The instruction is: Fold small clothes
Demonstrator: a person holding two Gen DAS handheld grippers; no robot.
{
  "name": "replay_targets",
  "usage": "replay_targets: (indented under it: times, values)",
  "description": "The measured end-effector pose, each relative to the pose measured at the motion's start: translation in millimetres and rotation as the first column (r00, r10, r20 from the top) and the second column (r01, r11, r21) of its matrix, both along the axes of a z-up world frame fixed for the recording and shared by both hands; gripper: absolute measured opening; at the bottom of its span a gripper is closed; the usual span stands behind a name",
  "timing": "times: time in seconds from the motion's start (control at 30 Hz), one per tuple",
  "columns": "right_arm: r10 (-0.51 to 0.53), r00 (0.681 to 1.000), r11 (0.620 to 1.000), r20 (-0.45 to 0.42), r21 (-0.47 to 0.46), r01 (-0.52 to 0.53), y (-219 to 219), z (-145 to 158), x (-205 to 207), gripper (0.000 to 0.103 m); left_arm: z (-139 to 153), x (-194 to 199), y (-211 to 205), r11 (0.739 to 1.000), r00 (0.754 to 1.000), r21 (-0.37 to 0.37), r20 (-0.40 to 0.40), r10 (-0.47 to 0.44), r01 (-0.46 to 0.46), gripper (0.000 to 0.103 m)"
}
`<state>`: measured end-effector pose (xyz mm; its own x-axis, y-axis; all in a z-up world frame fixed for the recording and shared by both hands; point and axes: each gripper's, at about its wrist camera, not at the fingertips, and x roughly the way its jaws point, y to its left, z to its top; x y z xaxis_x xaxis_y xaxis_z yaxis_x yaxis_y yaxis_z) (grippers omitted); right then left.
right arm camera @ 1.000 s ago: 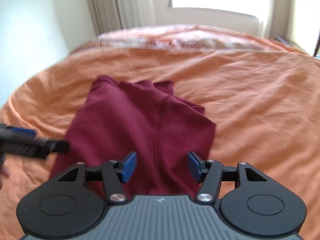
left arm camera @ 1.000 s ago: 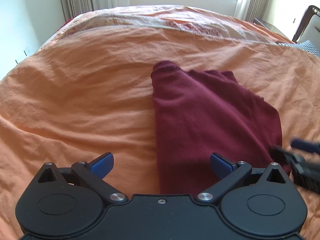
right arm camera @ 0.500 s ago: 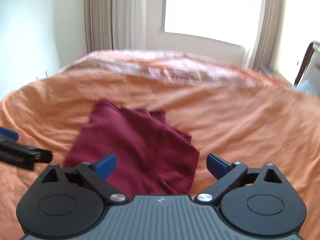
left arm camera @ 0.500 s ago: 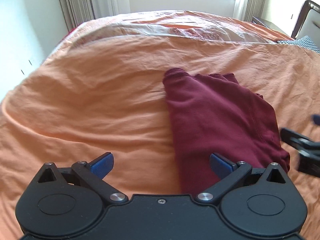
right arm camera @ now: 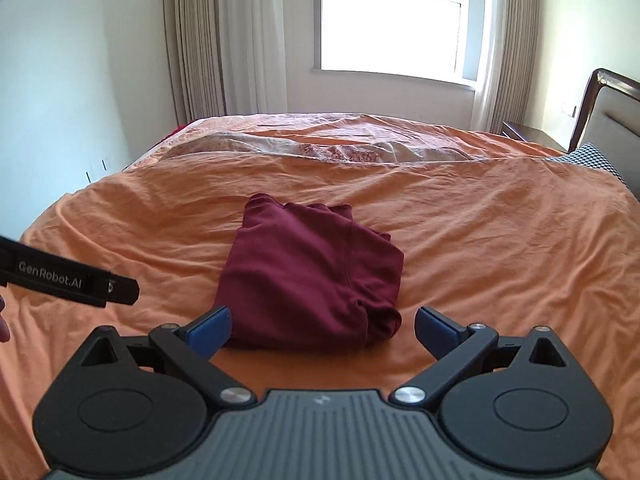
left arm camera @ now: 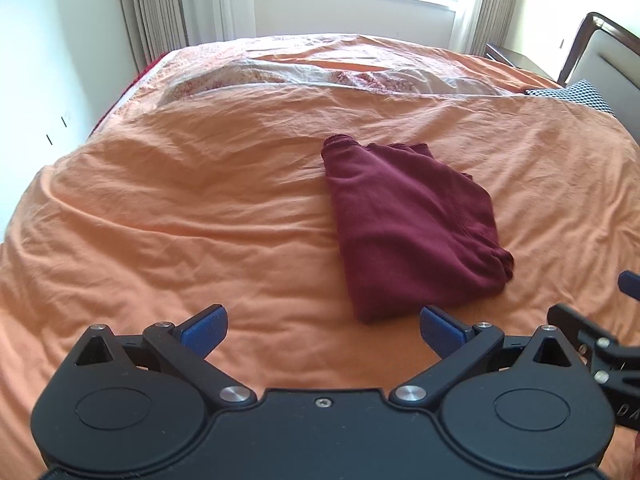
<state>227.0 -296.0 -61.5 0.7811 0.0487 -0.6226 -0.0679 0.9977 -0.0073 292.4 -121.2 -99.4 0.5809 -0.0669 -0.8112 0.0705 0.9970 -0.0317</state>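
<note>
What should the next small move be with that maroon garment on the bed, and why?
Probably none on the cloth: lift both claws clear. The maroon garment already lies folded in a compact bundle on the orange bedspread, and the left claw and right claw are both open, holding nothing.

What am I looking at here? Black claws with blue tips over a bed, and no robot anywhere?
There is no robot: a person holds a two-finger gripper in each hand, and each carries a camera looking forward along its fingers. One picture comes from the left gripper, the other from the right gripper. Both are open and hold nothing. On the orange bedcover lies a folded maroon garment, just beyond the blue fingertips. The black bar at the left edge of the right view is the left gripper seen from the side.
</note>
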Motion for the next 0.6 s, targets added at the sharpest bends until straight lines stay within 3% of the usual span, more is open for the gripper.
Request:
replay_targets:
  times: [0.43, 0.6]
  values:
    - [-0.094, 0.995, 0.996, 0.044, -0.004, 0.094, 25, 37, -128, 0.101, 63, -107, 15, 0.997, 0.996, -0.029, 0.044, -0.074, 0.075, 0.102]
    - [-0.116, 0.991, 0.993, 0.061, 0.005, 0.115, 28, 45, -160, 0.101, 78, -135, 9, 0.993, 0.991, 0.030, 0.069, -0.112, 0.110, 0.102]
